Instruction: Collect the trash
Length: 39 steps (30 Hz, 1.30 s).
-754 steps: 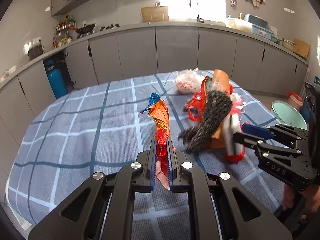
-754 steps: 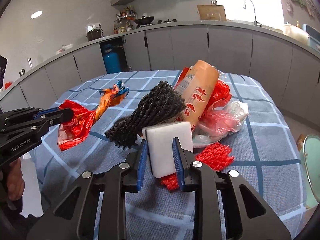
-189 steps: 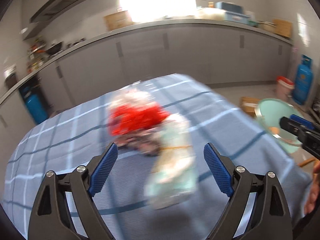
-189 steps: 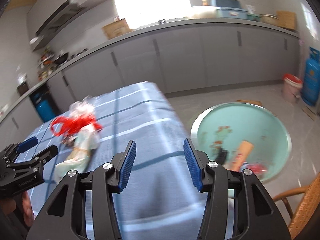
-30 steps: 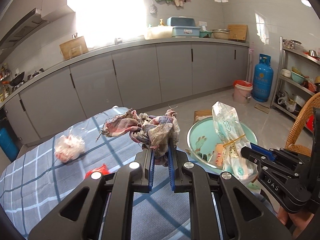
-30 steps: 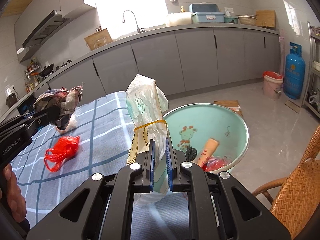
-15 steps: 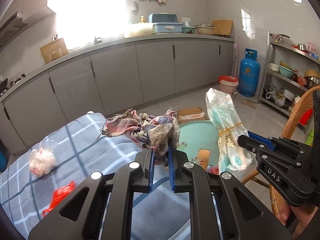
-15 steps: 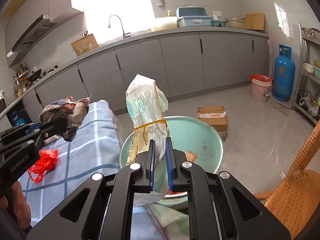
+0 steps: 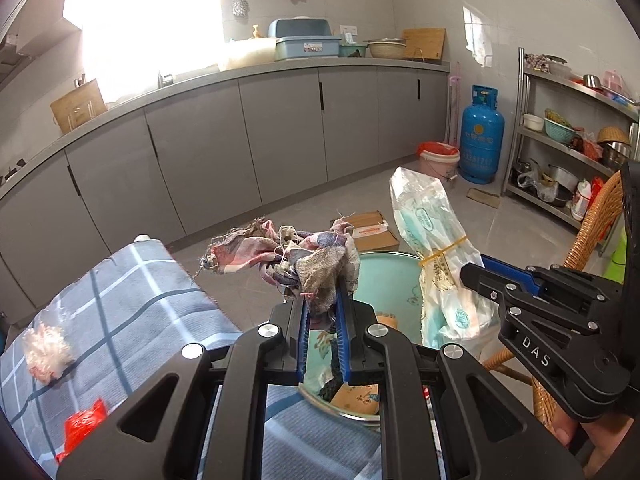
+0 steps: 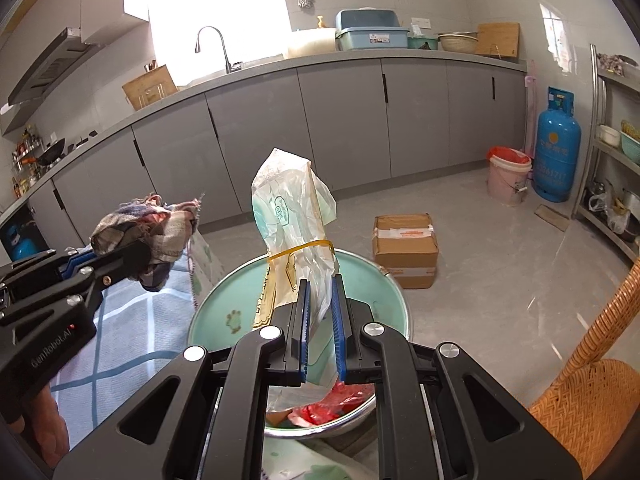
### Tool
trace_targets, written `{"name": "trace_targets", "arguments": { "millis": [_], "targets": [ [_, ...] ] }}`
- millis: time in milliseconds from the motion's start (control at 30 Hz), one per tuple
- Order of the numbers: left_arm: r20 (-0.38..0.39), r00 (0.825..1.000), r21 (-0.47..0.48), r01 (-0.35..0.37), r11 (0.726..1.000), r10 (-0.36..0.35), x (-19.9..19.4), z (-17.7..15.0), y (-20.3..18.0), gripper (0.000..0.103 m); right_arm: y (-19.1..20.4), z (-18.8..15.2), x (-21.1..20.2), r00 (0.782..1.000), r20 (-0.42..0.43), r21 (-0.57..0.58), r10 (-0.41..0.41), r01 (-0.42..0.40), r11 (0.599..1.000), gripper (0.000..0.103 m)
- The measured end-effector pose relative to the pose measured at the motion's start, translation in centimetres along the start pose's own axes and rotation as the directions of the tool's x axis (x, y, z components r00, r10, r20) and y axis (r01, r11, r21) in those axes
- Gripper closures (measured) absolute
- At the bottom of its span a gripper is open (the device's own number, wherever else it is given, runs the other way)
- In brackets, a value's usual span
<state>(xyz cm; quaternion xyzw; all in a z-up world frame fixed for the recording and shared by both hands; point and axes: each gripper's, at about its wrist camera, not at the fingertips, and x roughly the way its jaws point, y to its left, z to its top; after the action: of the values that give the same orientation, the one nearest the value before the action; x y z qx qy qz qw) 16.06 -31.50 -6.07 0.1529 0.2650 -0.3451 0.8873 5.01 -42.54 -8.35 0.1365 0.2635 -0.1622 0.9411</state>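
Observation:
My left gripper (image 9: pixel 321 300) is shut on a frayed plaid rag (image 9: pixel 288 256), held over the near rim of the pale green basin (image 9: pixel 394 280) on the floor past the table's edge. The rag (image 10: pixel 144 226) and the left gripper (image 10: pixel 138 258) also show at the left of the right wrist view. My right gripper (image 10: pixel 320 304) is shut on a clear plastic bag (image 10: pixel 292 216) bound with a yellow band, upright above the basin (image 10: pixel 362 276). That bag (image 9: pixel 430 232) and the right gripper (image 9: pixel 478 270) appear right of the rag. Red and tan trash lies in the basin.
On the blue checked tablecloth (image 9: pixel 132 308) lie a whitish crumpled bag (image 9: pixel 46 348) and a red plastic scrap (image 9: pixel 82 426). A cardboard box (image 10: pixel 404 248) sits on the floor behind the basin. A wicker chair (image 10: pixel 592 396) stands at right, with a pink bucket (image 10: pixel 508 178) and blue gas cylinder (image 10: pixel 556 152) beyond.
Both grippers have swung from over the table's edge to above the basin, each still holding its item. The table has slid left in both views and the basin now lies under the fingers.

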Motion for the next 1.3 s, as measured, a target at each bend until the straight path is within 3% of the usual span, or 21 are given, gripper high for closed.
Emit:
{"name": "trace_targets", "arguments": {
  "millis": [667, 733, 833, 933, 1100, 1200, 1300],
  "targets": [
    [-0.090, 0.995, -0.004, 0.035, 0.999, -0.035, 5.2, -0.9, -0.7, 0.089, -1.1, 0.3, 3.5, 0.999, -0.041, 0.000, -0.001, 0.001, 1.000, 0.091],
    [-0.095, 0.995, -0.001, 0.037, 0.999, -0.037, 5.3, -1.0, -0.7, 0.084, -1.2, 0.2, 3.6, 0.999, -0.043, 0.002, 0.003, -0.003, 1.000, 0.088],
    [-0.086, 0.996, 0.001, 0.022, 1.000, -0.022, 5.1, -1.3, -0.7, 0.061, -1.5, 0.1, 3.4, 1.000, -0.027, 0.015, -0.003, 0.004, 1.000, 0.076],
    [-0.083, 0.997, 0.003, 0.006, 1.000, -0.006, 4.9, -1.6, -0.4, 0.054, -1.8, 0.0, 3.0, 1.000, -0.020, 0.027, -0.007, 0.008, 1.000, 0.076],
    [-0.078, 0.997, 0.000, -0.007, 1.000, 0.006, 4.2, -1.8, 0.2, 0.052, -1.7, 0.3, 2.6, 1.000, -0.013, 0.031, -0.004, 0.004, 1.000, 0.076],
    [-0.062, 0.998, -0.005, -0.031, 0.999, 0.031, 3.4, -1.9, 0.6, 0.025, -1.4, 0.5, 2.1, 1.000, -0.008, 0.028, -0.001, 0.001, 1.000, 0.068],
    [-0.051, 0.998, -0.025, -0.035, 0.999, 0.034, 2.6, -2.1, 1.3, 0.023, -1.0, 0.5, 1.5, 1.000, 0.000, 0.025, 0.002, -0.002, 1.000, 0.067]
  ]
}}
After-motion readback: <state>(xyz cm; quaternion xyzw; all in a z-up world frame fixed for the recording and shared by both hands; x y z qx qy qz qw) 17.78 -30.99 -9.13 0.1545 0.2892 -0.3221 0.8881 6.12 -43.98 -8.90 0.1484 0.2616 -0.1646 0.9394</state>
